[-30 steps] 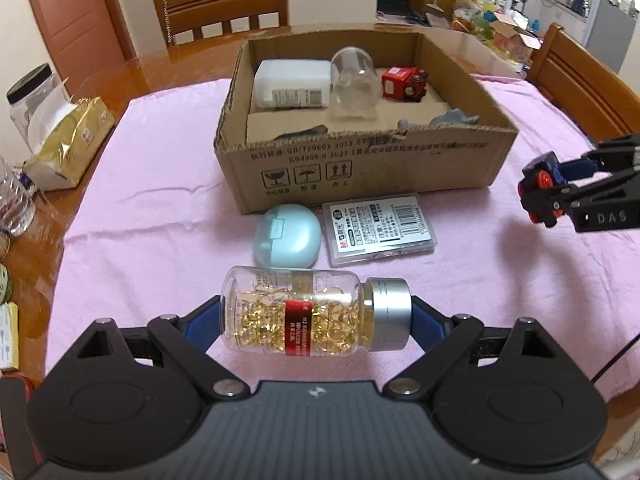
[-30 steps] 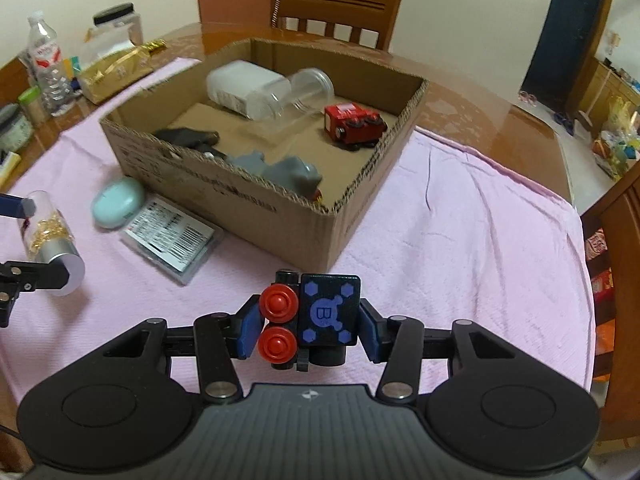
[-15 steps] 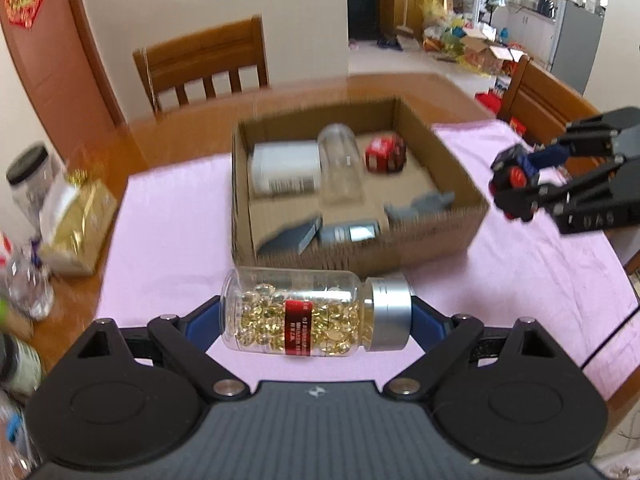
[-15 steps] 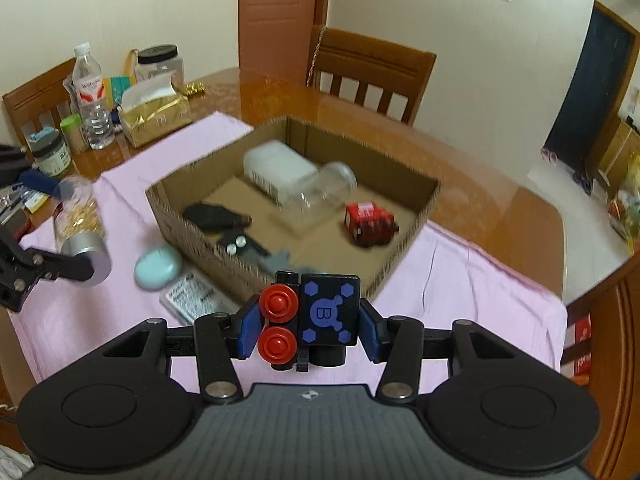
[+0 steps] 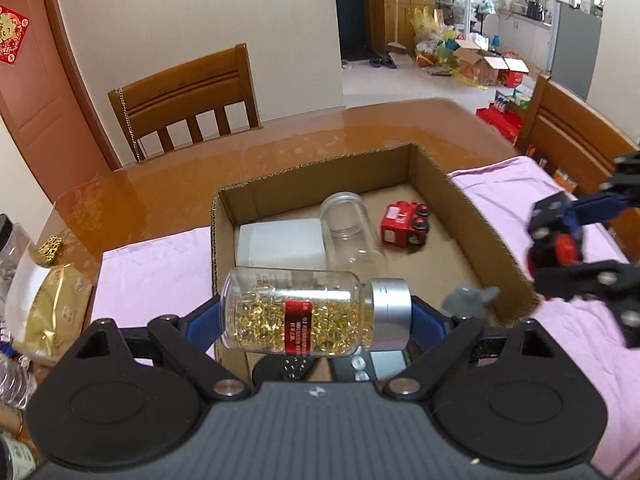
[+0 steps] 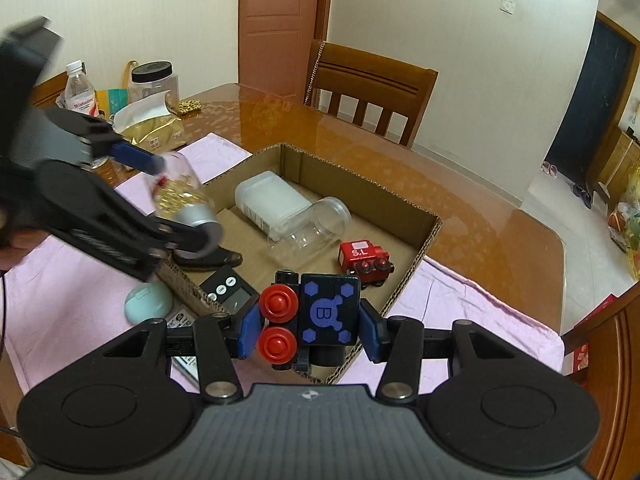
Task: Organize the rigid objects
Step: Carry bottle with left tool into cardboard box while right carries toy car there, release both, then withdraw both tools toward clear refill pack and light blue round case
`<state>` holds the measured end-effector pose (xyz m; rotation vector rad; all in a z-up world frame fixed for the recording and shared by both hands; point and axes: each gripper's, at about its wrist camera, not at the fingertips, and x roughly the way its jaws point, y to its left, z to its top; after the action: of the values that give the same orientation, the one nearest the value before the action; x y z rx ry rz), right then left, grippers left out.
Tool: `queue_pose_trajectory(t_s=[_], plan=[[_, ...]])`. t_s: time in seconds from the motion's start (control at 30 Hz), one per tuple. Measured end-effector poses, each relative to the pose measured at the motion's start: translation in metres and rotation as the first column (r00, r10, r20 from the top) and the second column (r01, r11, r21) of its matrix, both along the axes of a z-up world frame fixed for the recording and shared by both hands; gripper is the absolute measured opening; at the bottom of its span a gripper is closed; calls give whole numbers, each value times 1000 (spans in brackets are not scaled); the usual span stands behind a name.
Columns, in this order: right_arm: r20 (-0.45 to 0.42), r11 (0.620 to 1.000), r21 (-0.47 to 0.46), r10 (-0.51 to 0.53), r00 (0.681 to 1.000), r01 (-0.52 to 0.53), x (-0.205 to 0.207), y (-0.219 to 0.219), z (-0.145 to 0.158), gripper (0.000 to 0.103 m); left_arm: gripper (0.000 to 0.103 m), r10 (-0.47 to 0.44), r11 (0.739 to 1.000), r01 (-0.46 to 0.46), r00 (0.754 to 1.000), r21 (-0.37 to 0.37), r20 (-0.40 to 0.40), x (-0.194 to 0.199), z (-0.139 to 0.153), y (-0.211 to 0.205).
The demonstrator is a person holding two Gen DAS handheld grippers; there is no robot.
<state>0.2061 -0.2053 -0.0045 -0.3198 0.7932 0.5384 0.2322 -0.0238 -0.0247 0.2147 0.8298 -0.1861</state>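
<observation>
The left gripper (image 5: 316,316) is clamped end to end on a clear bottle of golden capsules (image 5: 308,314), one blue pad on its base and the other on its silver cap, so the jaws stand wide. The bottle lies level above the near-left part of the cardboard box (image 5: 480,236). The right gripper (image 6: 308,322) is closed tight on a black toy block with red wheels (image 6: 316,314), held above the near corner of the same box.

The box sits open on a pink cloth (image 5: 148,264) spread over a glossy brown wooden table (image 5: 320,136). Inside it lie a white plastic container (image 5: 280,242), an empty clear jar (image 5: 348,232) on its side, a red toy train (image 5: 404,226), a grey figure (image 5: 468,300) and a small black scale (image 6: 228,286). A pale teal case (image 6: 148,306) rests on the cloth just outside the box's near wall.

Wooden chairs (image 5: 188,100) stand round the table. A gold tissue pack (image 6: 152,128), a water bottle (image 6: 80,96) and a black-lidded jar (image 6: 154,84) crowd the table's far left edge. Behind are cream walls, a brown door (image 6: 276,28), and an open doorway to a cluttered room with boxes and bags on the floor.

The train's roof reads "S.L". The block's blue emblem carries a "B". The bottle's red label has small print too fine to read.
</observation>
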Motion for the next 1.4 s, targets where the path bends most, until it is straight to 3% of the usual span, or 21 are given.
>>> queue_pose_trajectory(t_s=[0.23,0.43,0.73,1.07,1.1,1.17,1.2,1.23,1.4], plan=[[-11,1000,-7,-15,1000,15,11,5,-5,54,94,44,999,-44,999,-6,-10,31,-23,7],[-16,1000,-14,-20,1000,19,18,9,-7,54,95,87,995,-85,996,-43,29,26,-11,25],[-37,999,-16,-37,999,36,42,20,-13,54,101,150,985,-147,988,-86,37,-28,9,55],[-42,998,-12,-56,998,55,69,44,-15,55,101,256,962,-250,966,-113,43,-80,12,85],[-40,998,-20,-57,998,56,70,47,-17,58,101,265,960,-259,963,-108,47,-83,12,87],[-35,997,-28,-71,997,70,71,52,-18,80,101,273,958,-267,960,-100,55,-88,13,91],[-29,997,-23,-78,997,77,70,52,-17,96,102,276,958,-270,959,-97,58,-91,13,94],[-20,997,-10,-83,996,82,66,53,-16,103,102,279,958,-273,959,-94,59,-92,13,96],[-14,995,-14,-98,995,98,50,59,-11,103,102,289,954,-284,956,-95,47,-96,8,103]])
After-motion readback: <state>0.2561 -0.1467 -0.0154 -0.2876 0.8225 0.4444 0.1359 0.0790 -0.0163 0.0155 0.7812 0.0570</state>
